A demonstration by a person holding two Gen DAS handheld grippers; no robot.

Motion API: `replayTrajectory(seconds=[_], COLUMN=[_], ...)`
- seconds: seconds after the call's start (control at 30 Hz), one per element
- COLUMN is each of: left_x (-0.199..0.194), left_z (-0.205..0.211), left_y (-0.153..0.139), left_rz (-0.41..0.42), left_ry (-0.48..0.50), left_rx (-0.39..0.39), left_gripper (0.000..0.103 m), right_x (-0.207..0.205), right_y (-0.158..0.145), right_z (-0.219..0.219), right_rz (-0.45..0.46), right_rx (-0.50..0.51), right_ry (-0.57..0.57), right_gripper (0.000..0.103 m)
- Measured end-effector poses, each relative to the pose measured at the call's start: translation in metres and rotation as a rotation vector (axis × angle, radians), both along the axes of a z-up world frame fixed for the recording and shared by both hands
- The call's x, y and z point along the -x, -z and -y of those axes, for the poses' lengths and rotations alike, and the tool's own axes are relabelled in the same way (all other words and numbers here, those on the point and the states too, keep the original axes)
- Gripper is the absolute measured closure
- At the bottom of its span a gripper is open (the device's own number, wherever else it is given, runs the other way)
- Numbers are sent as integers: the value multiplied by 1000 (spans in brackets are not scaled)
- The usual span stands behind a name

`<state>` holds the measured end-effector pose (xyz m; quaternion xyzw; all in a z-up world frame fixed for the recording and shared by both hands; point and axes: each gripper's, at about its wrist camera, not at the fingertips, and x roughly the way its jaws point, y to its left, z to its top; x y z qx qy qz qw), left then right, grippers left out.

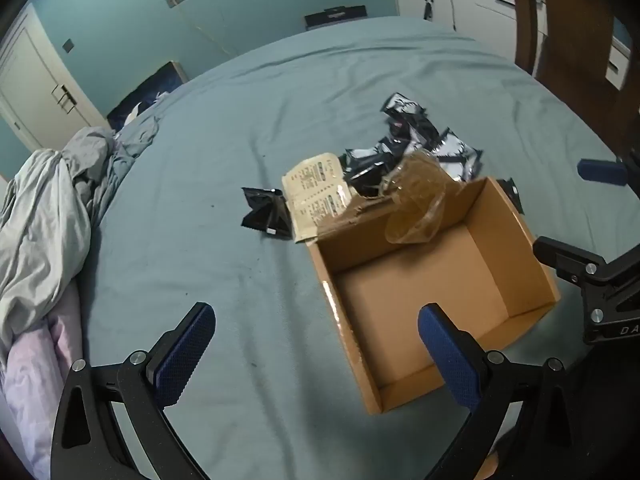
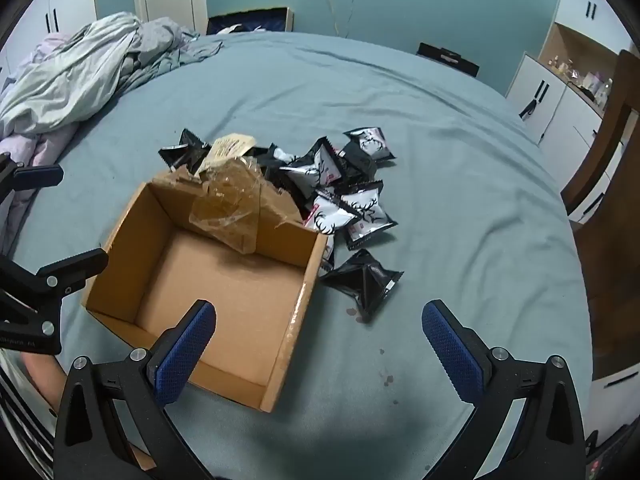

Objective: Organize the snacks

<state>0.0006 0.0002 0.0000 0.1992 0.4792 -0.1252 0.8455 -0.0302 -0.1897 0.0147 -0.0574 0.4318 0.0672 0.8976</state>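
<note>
box [image 2: 224, 280] on bed [image 2: 440, 160], snack packets [image 2: 352, 200] beside

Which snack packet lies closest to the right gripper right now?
The all-black snack packet lying alone by the cardboard box, at its right corner. It shows no white deer print and sits apart from the pile of packets farther back.

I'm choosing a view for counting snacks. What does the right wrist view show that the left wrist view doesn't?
Only right: the packets beside the box, including the nearest black packet and the white deer-print ones, plus dark stains on the sheet.
Only left: the lone black packet seen whole, clear of the box; the pile sits half hidden behind the box.
Both: the empty box, its torn tape, the rumpled bedding, both grippers open.
</note>
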Motion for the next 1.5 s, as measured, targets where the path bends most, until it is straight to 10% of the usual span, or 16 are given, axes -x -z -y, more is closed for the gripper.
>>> replayTrajectory(seconds=[1.5], left_x=[-6], left_z=[-14], left_y=[-10], left_rz=[28], left_ry=[-32], left_rx=[45], left_gripper=[0], right_x=[1], right_y=[-4], right_z=[3], right_rz=[20], right_rx=[-11], right_ry=[24], right_gripper=[0])
